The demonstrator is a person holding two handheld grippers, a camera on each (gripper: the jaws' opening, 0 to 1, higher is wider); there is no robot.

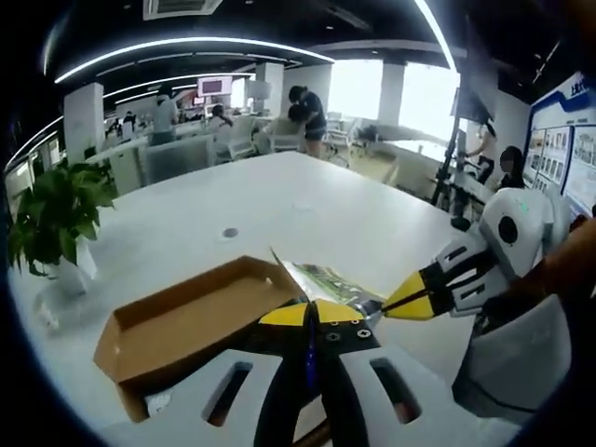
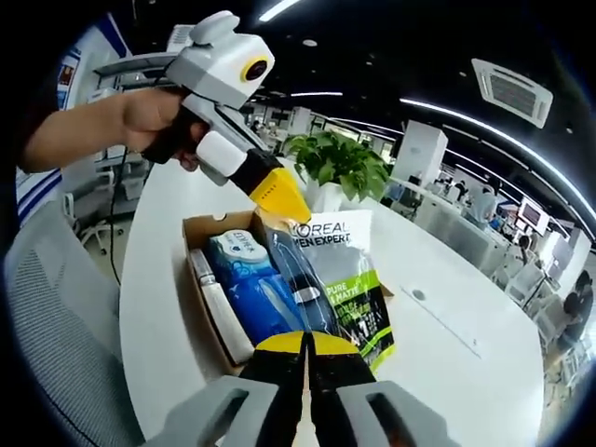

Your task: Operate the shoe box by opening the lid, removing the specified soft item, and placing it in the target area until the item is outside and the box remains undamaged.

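**Pouch gripped at both ends above the open shoe box**

The soft pouch, a flat packet printed in white, green and black, is stretched between the two grippers over the open shoe box. In the right gripper view its near end disappears between the yellow tips of the right gripper, whose jaws are closed together on it. Its far top edge sits at the yellow tips of the left gripper, which reaches in from the upper left, held by a person's hand. Those jaws also look pressed onto the pouch, though the contact is partly hidden by the tips themselves.

In the left gripper view the pouch appears edge-on as a thin crinkled strip, rising from the left gripper's closed tips and running right to the right gripper's yellow tips.

Inside the brown cardboard box, beside and under the pouch, lie a blue wipes pack and a white tube-like item along the box's left wall. The box rests on a white table. A potted plant stands beyond the box, and a grey chair back is at the table's near edge. Other people stand at desks in the background office.
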